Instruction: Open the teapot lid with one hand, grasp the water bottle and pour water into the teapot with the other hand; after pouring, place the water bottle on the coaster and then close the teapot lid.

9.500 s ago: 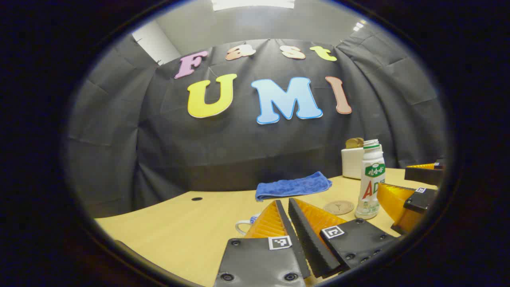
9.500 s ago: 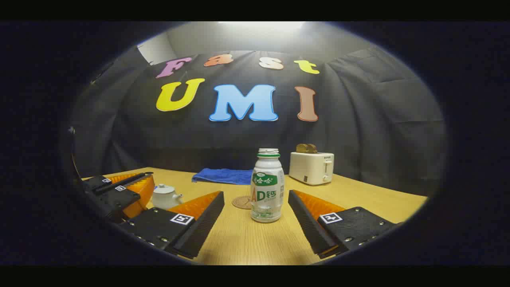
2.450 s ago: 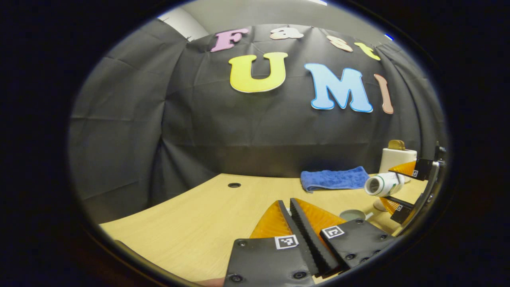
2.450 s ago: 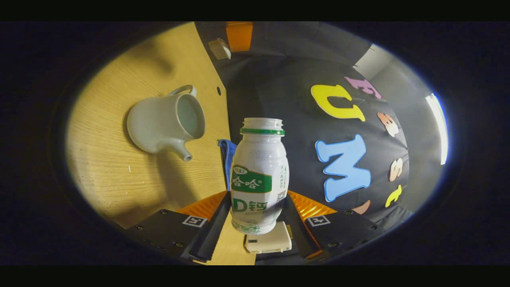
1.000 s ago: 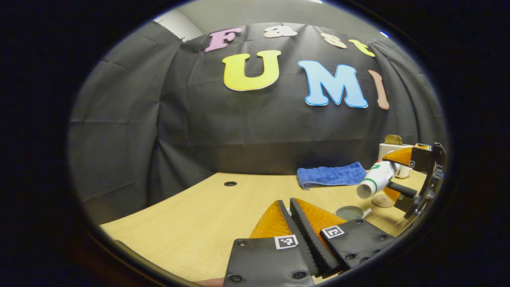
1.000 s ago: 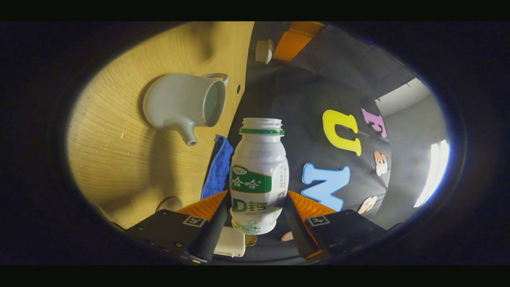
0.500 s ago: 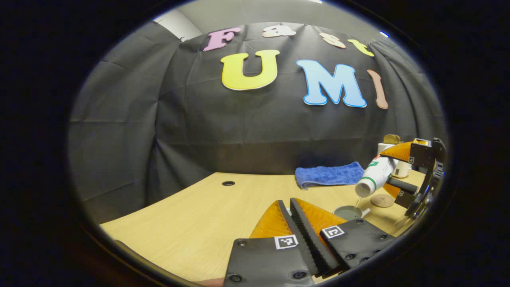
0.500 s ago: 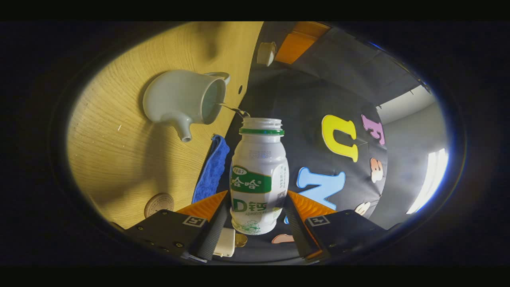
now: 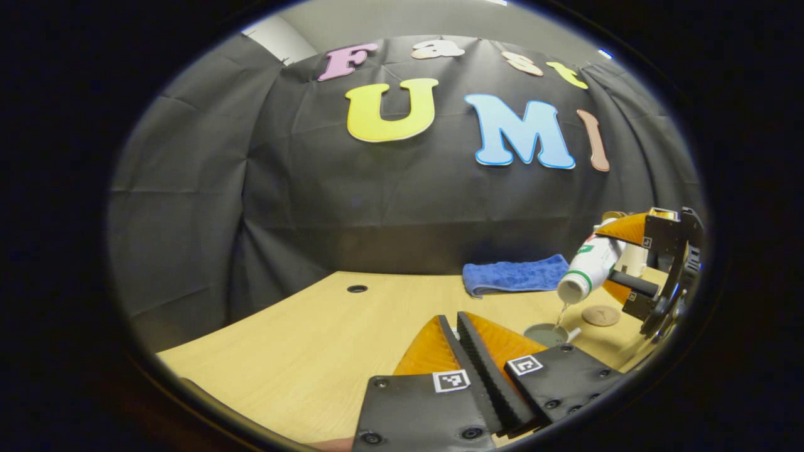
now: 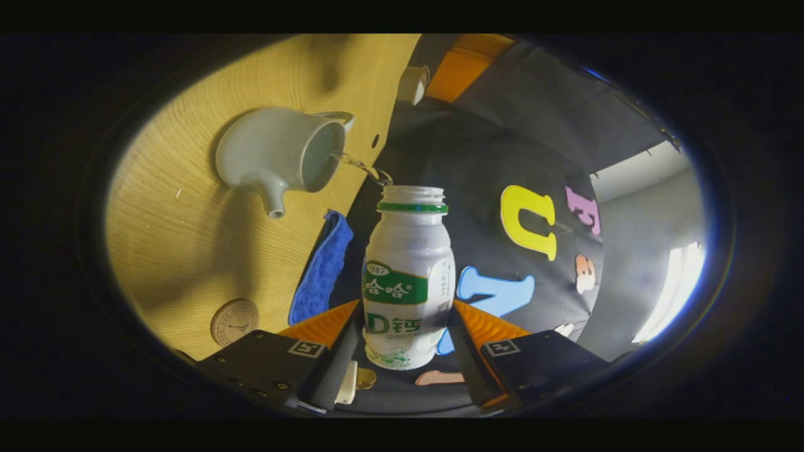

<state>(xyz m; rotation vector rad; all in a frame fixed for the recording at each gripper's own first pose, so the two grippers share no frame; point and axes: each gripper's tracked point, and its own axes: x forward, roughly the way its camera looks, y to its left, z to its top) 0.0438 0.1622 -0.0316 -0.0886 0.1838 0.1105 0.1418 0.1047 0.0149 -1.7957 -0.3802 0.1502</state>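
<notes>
Two fingers (image 10: 342, 358) hide water bottle (image 10: 409, 276) base; lid (image 10: 412, 85) perhaps held.

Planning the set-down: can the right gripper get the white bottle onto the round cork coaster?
Probably yes: the round cork coaster lies bare on the wooden table, apart from the white teapot; right gripper grips the white bottle.

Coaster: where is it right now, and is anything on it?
In the right gripper view the coaster lies bare on the table, below the teapot and beside the blue cloth.
</notes>
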